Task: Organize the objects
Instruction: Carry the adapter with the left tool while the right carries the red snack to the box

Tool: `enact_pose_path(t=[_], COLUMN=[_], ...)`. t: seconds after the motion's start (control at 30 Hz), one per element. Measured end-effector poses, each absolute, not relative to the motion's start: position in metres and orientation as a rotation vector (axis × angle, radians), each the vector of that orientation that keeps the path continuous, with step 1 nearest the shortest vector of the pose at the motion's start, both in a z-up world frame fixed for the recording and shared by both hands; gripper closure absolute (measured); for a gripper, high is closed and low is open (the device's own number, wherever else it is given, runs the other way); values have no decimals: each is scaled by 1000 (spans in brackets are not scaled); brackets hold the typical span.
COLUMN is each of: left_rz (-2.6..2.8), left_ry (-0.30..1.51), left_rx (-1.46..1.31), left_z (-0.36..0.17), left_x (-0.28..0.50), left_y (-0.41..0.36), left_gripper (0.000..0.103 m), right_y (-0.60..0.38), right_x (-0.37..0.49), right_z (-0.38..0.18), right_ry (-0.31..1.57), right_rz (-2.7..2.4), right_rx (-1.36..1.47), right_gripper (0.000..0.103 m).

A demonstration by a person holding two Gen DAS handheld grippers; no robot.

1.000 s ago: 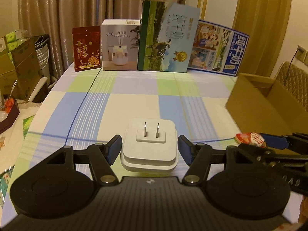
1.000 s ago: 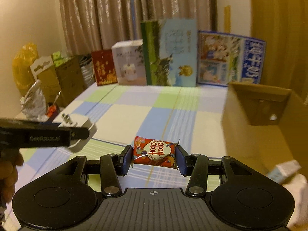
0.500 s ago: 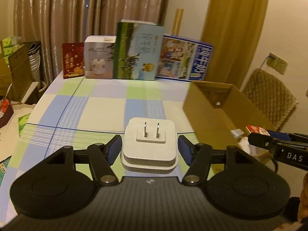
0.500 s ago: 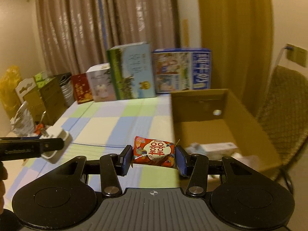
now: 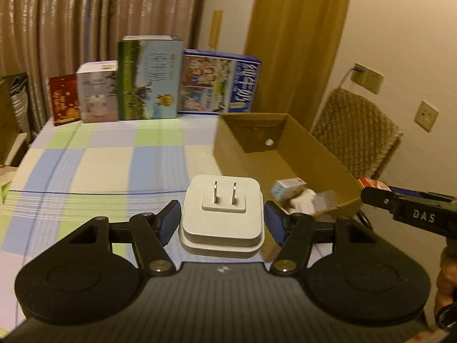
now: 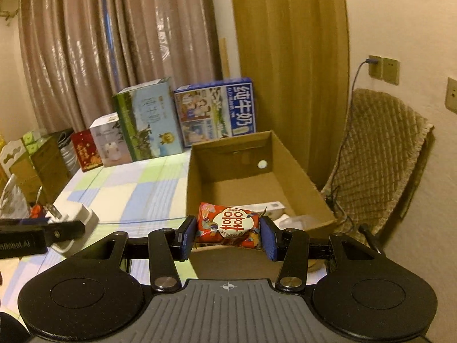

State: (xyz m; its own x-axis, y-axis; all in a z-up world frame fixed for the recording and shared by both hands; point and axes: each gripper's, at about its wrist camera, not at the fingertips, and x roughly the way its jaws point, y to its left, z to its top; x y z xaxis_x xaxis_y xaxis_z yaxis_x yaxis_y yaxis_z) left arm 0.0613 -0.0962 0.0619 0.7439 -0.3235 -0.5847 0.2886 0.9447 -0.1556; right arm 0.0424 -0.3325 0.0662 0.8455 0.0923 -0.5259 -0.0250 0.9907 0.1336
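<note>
Left hand-held gripper clamps the white plug adapter between its fingers.

curtains pleated, drawn | wall cream, sockets | chair woven throw | warm light

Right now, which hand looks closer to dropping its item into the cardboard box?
Probably the right. Its gripper holds the red packet at the box's near edge, while the left gripper holds the plug over the tablecloth, beside the box.
</note>
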Motion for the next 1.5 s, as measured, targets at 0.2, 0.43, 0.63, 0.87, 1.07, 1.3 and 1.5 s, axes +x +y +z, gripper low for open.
enact_pose_path(t=[0.2,0.43,0.63,0.87,1.07,1.3,1.5], left_rz=[-378,-410,-425,-444,-459,-469,-468], left_ry=[662,666,666,670,679,690,697], left_rx=[-54,-36,-23,-9,0,7,8], left_z=[60,61,63,63,61,58,55], left_x=[55,55,58,68,79,90,102], left_y=[-119,-140,-155,-172,-187,-200,-206], left_gripper=[44,44,44,44,44,44,44], right_y=[-349,-358,-365,-378,-385,-391,-393], right_x=[40,40,45,54,62,75,88], right_z=[69,68,69,70,70,67,64], right_ry=[557,553,551,545,544,550,560], right_rz=[39,35,35,25,21,23,29], right_rx=[135,151,159,160,151,141,127], right_gripper=[58,58,58,58,58,58,58])
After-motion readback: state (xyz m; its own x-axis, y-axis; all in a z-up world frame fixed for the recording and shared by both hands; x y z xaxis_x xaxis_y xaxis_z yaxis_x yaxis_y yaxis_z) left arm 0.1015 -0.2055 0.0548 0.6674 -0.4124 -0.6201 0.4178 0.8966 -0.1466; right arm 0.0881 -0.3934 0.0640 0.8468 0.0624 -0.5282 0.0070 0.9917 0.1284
